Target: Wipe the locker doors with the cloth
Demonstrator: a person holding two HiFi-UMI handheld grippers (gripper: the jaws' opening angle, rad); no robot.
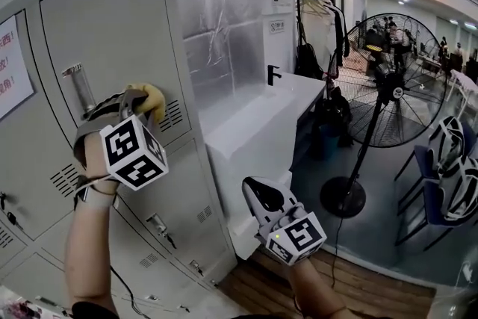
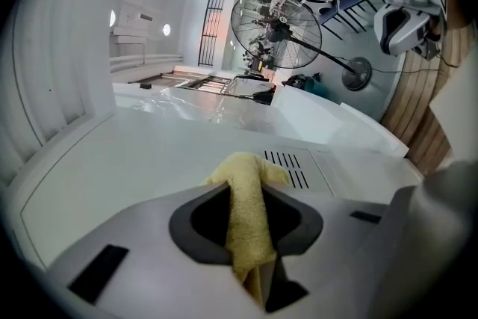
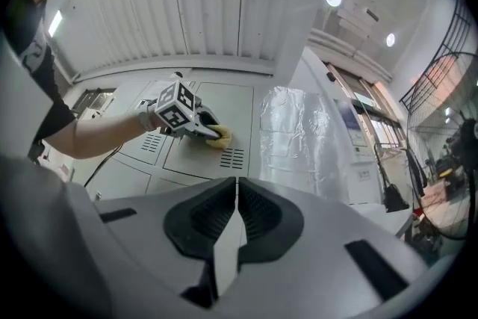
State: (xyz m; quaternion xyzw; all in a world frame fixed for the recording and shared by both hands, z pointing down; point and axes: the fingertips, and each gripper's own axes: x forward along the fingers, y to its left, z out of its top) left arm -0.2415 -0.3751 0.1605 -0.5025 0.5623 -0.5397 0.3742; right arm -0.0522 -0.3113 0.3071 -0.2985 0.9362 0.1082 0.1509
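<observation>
- Two risks sit on my left side and one on my right. Far left on the locker door (image 1: 112, 26) stands a metal handle (image 1: 78, 88). If I sweep that way without care, my left gripper (image 1: 142, 105) may knock against it.
- My left jaws pinch the yellow cloth (image 2: 250, 224) by a narrow fold. Its free end is pressed on the door, just beside the vent slots (image 1: 173, 116). I judge that this hold is thin, and a hard drag could pull the cloth out of the jaws.
- Only a small wad sticks out past the tips. With too much pressure, the hard jaws themselves may scrape the door surface.
- If I move to the right, the cloth could catch on the edges of the slots and bunch up.
- My right gripper (image 1: 254, 190) hangs low, well apart from the door, with its jaws pressed together on nothing. It is near the white counter (image 1: 254, 123), and a careless swing could hit the corner.
</observation>
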